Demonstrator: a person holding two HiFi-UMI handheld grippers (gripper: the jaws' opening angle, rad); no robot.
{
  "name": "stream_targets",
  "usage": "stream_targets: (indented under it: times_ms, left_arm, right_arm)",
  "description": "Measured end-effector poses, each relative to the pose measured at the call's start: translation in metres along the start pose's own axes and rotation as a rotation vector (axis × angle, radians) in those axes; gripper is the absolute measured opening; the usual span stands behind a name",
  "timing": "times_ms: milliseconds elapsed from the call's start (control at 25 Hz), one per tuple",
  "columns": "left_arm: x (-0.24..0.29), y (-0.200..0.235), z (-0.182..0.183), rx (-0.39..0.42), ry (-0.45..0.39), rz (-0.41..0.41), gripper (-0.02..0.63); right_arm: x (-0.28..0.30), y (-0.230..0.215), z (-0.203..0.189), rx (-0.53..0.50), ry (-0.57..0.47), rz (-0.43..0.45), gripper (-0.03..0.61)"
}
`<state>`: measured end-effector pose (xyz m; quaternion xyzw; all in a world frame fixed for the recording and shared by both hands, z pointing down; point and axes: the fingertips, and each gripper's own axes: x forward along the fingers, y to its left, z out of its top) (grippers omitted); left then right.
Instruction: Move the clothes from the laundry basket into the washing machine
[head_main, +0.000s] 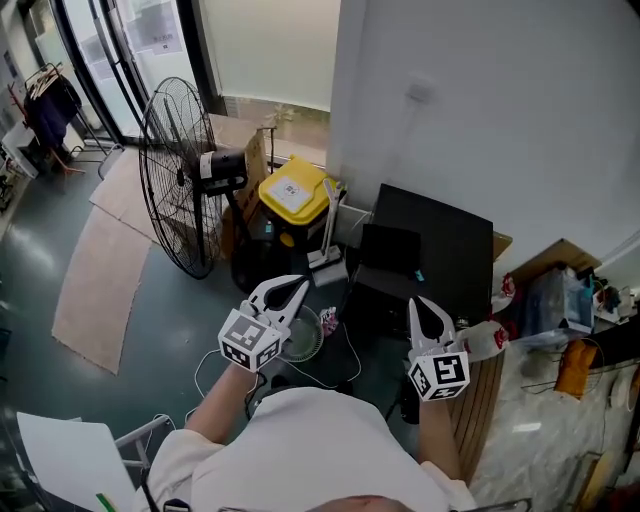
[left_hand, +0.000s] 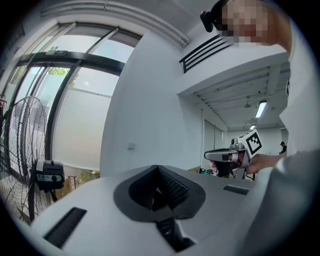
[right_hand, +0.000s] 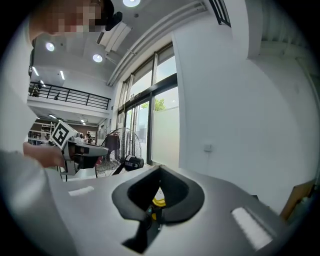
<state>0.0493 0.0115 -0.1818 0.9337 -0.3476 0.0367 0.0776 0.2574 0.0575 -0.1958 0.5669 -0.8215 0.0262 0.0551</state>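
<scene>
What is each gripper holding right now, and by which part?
Nothing is held. The left gripper and the right gripper both have their fingers closed together with nothing between them; no clothing is in either one.

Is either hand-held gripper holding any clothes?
No: the left hand-held gripper and the right hand-held gripper are both shut, with nothing between their jaws.
</scene>
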Motion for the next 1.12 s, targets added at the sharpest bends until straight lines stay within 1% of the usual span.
stream_targets:
  times_ms: [160,600,1120]
  left_arm:
    - [0.002,-0.002,-0.009,-0.021,0.007,-0.001,0.006]
    - [0.009,-0.006,-0.01,-0.036,0.011,-0.009,0.005]
    - [0.02,-0.014,-0.01,-0.047,0.014,-0.02,0.006]
  right_arm:
    - [-0.002,-0.002,-0.005,-0.016,0.003,-0.006,0.011]
    - [-0.005,-0.006,-0.013,0.021,0.013,-0.021,0.011]
    - [-0.011,-0.017,-0.013,0.052,0.003,-0.043,0.011]
